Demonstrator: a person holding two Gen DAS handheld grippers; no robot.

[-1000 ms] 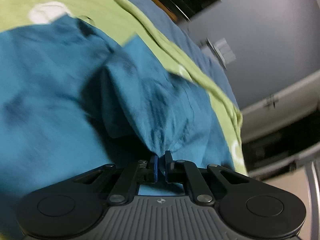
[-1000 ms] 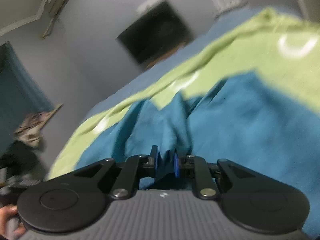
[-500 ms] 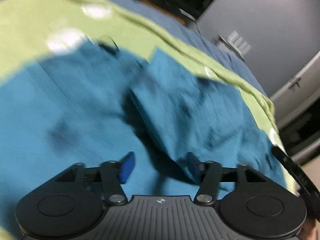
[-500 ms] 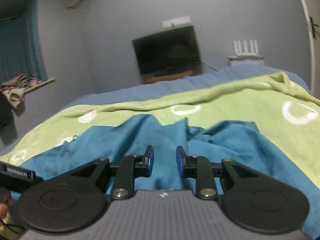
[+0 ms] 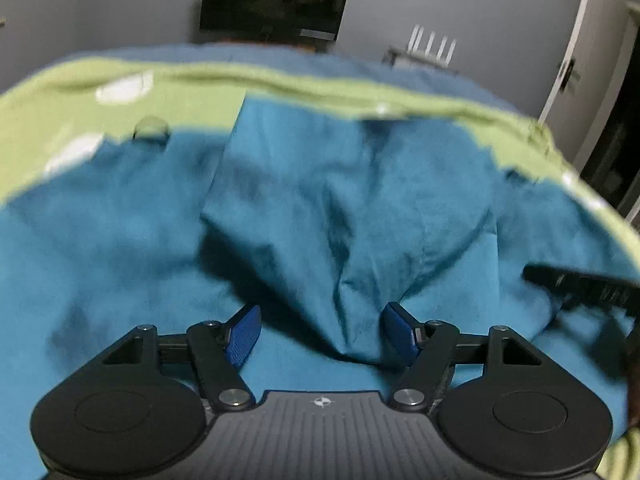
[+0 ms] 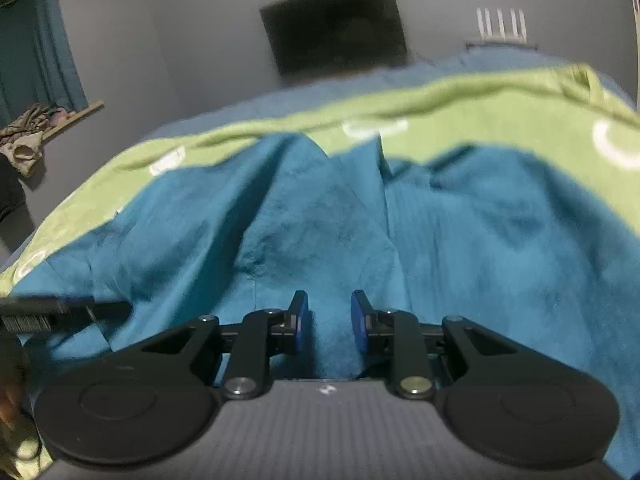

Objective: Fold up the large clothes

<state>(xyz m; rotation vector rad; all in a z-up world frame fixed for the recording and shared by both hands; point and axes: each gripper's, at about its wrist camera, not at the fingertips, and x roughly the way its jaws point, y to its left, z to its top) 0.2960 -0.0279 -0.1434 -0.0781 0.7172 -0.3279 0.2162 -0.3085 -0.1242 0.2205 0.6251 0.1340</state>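
Note:
A large teal garment (image 5: 120, 248) lies spread on a green blanket (image 5: 80, 92) on a bed, with a folded-over flap (image 5: 340, 208) lying across its middle. My left gripper (image 5: 322, 334) is wide open just above the cloth, at the near corner of the flap, holding nothing. In the right wrist view the same teal garment (image 6: 480, 240) fills the middle, with a raised fold (image 6: 316, 220) ahead. My right gripper (image 6: 325, 322) is open, its blue pads (image 6: 301, 322) apart over the cloth. Each view shows the other gripper's edge at its side.
The green blanket (image 6: 460, 116) with white ring patterns lies over a blue bedsheet (image 6: 360, 80). A dark TV (image 5: 274, 0) and a white router (image 5: 432, 46) stand at the far wall. A white door (image 5: 580, 60) is at right. Clothes (image 6: 28, 136) lie on a shelf at left.
Both grippers were shut on the teal cloth a second ago. They opened and let it go, and the flap now lies on the garment. Both cameras have levelled towards the far wall.

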